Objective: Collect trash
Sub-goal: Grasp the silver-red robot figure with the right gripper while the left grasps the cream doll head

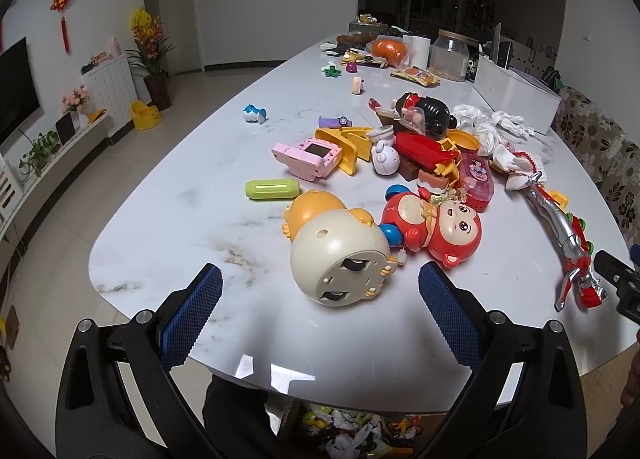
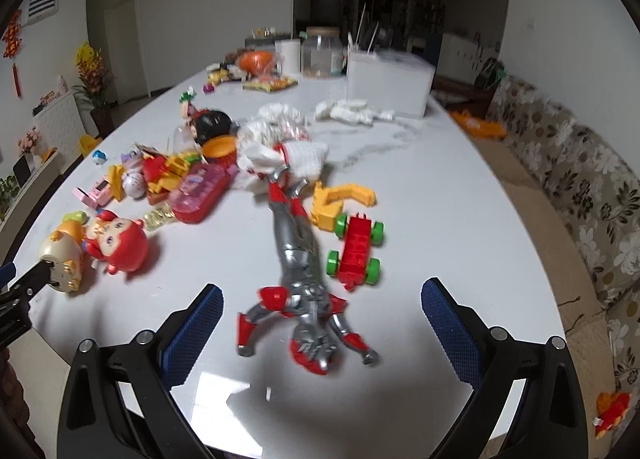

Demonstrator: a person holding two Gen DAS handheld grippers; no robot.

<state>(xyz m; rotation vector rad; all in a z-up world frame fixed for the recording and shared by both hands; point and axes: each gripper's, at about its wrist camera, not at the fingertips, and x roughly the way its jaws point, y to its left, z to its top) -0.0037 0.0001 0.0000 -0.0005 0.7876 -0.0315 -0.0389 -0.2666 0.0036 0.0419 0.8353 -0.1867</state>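
Note:
Crumpled white tissues and wrappers (image 1: 494,131) lie among toys on the white marble table (image 1: 180,215); they also show in the right wrist view (image 2: 280,139), with more tissue (image 2: 352,111) farther back. My left gripper (image 1: 320,299) is open and empty, its jaws on either side of a cream and orange toy (image 1: 340,255). My right gripper (image 2: 322,315) is open and empty, above a silver and red action figure (image 2: 304,283) that lies between its jaws.
A red monkey toy (image 1: 440,231), a pink toy (image 1: 308,159) and a green case (image 1: 272,190) lie near the left gripper. A red car with green wheels (image 2: 356,251) sits by the figure. A white box (image 2: 388,83), a jar (image 2: 320,57), snack packets and a floral sofa (image 2: 580,187) stand beyond.

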